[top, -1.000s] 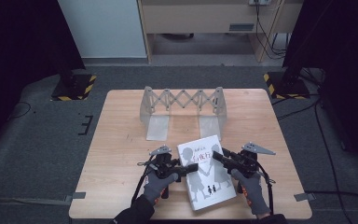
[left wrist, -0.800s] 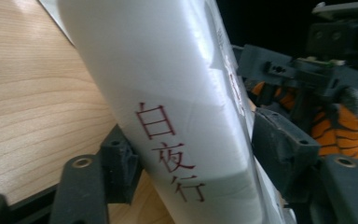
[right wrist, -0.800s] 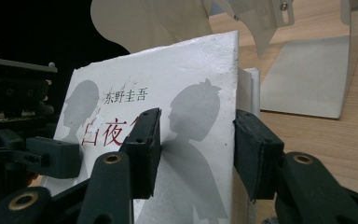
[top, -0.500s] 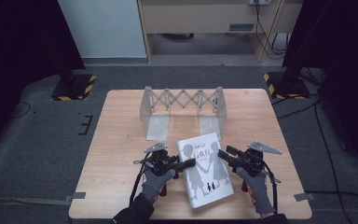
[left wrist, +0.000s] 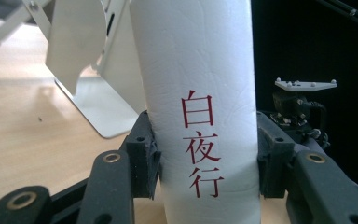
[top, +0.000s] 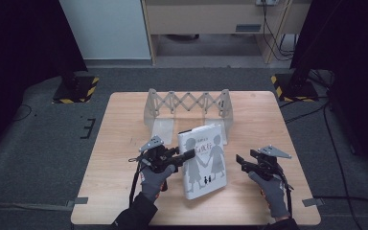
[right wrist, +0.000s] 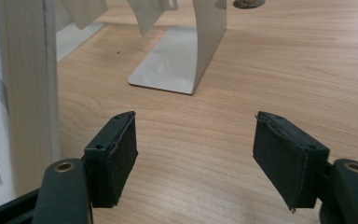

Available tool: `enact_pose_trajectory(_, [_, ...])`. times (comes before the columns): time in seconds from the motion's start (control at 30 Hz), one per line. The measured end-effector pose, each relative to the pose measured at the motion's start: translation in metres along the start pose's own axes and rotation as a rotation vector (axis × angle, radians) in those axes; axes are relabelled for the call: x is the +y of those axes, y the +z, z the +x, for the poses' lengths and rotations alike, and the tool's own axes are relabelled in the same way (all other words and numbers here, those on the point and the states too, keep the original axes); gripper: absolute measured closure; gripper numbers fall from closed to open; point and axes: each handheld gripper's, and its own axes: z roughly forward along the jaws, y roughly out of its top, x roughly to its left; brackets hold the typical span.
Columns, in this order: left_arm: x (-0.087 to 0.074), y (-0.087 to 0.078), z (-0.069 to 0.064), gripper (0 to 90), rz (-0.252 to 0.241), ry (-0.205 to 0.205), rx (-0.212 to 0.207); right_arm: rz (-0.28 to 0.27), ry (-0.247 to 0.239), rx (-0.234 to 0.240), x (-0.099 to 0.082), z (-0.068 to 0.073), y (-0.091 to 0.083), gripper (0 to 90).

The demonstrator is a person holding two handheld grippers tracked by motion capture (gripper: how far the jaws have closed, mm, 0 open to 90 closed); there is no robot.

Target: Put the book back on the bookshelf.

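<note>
A white book (top: 203, 160) with grey figures on its cover stands nearly upright near the table's front, cover toward me. My left gripper (top: 189, 154) is shut on its spine, and its jaws have just closed there. In the left gripper view both pads press the sides of the spine (left wrist: 196, 93), which bears red characters. My right gripper (top: 239, 160) hovers to the right of the book, apart from it. Its jaws have just been opening. In the right gripper view nothing lies between the fingertips (right wrist: 196, 154), and the book's page edge (right wrist: 23, 93) rises at the left.
An expanding metal book rack (top: 187, 103) with upright plates stands on the wooden table (top: 124, 143) just behind the book. One of its plates (right wrist: 186, 51) stands ahead of the right gripper. Bare wood lies to the right and left of the hands. Dark floor surrounds the table.
The book has gone from lying flat to standing on end. The left gripper has closed on its spine and risen. The right gripper has let go, opened wider and drawn away to the right.
</note>
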Motion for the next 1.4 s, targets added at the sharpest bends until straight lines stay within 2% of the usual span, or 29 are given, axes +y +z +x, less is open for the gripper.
enact_pose_trajectory(0.1, [-0.002,-0.003,0.002,49.6,0.005,0.004,-0.011,0.012,0.002,-0.019,-0.002,-0.003,0.002,29.2])
enact_pose_trajectory(0.23, [-0.004,-0.006,0.001,47.3,0.023,0.032,-0.010,0.048,-0.006,-0.041,-0.004,-0.007,0.005,26.5])
enact_pose_trajectory(0.37, [-0.006,-0.006,0.001,47.1,0.038,0.049,-0.037,0.081,-0.024,-0.060,-0.007,-0.009,0.009,25.0])
enact_pose_trajectory(0.5, [-0.012,-0.005,-0.005,46.7,0.063,0.084,-0.072,0.099,-0.032,-0.060,-0.008,-0.009,0.011,24.3])
enact_pose_trajectory(0.57, [-0.014,-0.005,-0.007,47.0,0.059,0.093,-0.085,0.101,-0.032,-0.057,-0.008,-0.009,0.011,24.2])
enact_pose_trajectory(0.7, [-0.016,-0.006,-0.014,47.3,0.061,0.119,-0.073,0.104,-0.034,-0.056,-0.009,-0.009,0.012,23.3])
enact_pose_trajectory(0.9, [-0.016,-0.003,-0.018,45.8,0.060,0.121,-0.062,0.125,-0.046,-0.076,-0.010,-0.010,0.014,20.7])
enact_pose_trajectory(0.97, [-0.016,0.000,-0.018,41.9,0.061,0.118,-0.056,0.137,-0.052,-0.080,-0.011,-0.010,0.015,20.4])
enact_pose_trajectory(1.1, [-0.016,0.006,-0.015,41.3,0.080,0.118,-0.043,0.143,-0.056,-0.080,-0.012,-0.010,0.016,20.2])
enact_pose_trajectory(1.2, [-0.017,0.008,-0.011,46.0,0.082,0.079,-0.066,0.148,-0.053,-0.084,-0.012,-0.011,0.017,20.0])
enact_pose_trajectory(1.4, [-0.014,0.011,-0.016,47.4,0.081,0.123,-0.064,0.150,-0.056,-0.086,-0.013,-0.012,0.017,19.8])
